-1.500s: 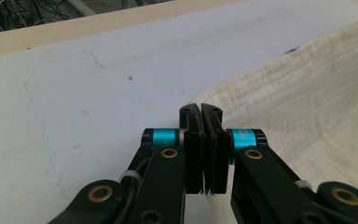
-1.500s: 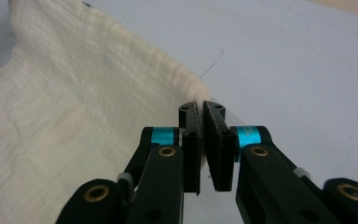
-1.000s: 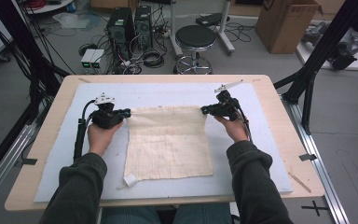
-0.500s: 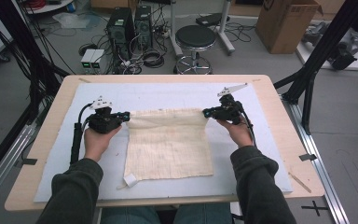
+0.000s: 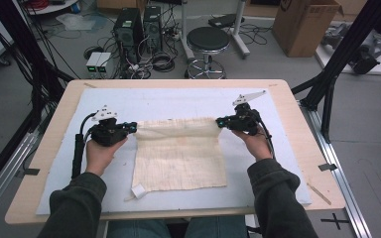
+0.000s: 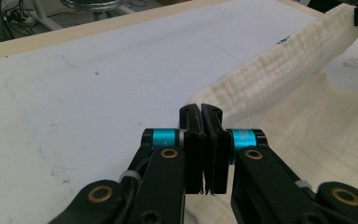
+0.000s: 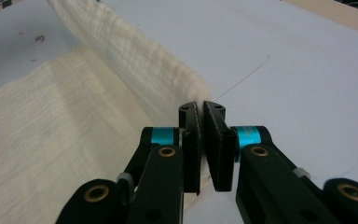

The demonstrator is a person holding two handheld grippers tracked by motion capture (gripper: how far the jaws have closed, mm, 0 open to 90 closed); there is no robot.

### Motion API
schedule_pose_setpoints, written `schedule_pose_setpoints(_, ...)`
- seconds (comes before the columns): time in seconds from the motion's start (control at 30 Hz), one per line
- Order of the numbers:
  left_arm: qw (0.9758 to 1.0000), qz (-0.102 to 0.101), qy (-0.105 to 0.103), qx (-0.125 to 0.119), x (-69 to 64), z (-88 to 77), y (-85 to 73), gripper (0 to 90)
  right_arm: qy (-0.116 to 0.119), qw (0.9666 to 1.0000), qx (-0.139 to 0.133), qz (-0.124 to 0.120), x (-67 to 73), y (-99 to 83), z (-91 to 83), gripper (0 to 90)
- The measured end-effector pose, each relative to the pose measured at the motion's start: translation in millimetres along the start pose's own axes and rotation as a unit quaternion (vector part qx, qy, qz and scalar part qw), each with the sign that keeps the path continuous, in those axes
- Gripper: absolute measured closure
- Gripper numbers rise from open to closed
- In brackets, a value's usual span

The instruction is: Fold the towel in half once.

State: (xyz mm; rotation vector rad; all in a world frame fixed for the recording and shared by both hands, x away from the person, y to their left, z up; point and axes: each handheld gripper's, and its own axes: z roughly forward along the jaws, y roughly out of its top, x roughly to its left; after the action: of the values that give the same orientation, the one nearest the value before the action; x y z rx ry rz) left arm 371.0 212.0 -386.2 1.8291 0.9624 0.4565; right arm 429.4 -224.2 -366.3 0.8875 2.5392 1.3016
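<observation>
The cream cloth point(image 5: 179, 156) lies on the white mat point(image 5: 178, 101) covering the bench point(image 5: 297, 99). The left tool point(image 5: 134, 127) is clamped on the cloth's far left corner; the right tool point(image 5: 219, 121) is clamped on its far right corner. The far edge is raised between them, while the near part rests flat.

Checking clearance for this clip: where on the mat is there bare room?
The white mat is bare beyond the cream cloth, up to the far table edge, and outside each hand-held gripper. The middle is crowded by the cloth.
</observation>
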Motion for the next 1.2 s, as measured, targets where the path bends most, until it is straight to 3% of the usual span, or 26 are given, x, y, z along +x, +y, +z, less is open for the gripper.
schedule_pose_setpoints(0.37, 1.0, 0.001, -0.009, 0.0, -5.1, -7.1, -9.6, 87.4, 0.009, 0.9999, 0.003, -0.003, 5.9, -11.4, -1.9, 85.3)
schedule_pose_setpoints(0.83, 0.9998, 0.014, -0.015, 0.0, -13.3, -16.7, -10.3, 87.4, 0.013, 0.9997, 0.004, -0.018, 16.1, -11.0, -9.5, 85.3)
schedule_pose_setpoints(1.2, 0.9997, 0.013, -0.021, 0.0, -15.5, -23.1, -17.7, 87.3, 0.02, 0.9995, 0.01, -0.022, 22.2, -11.9, -12.7, 85.3)
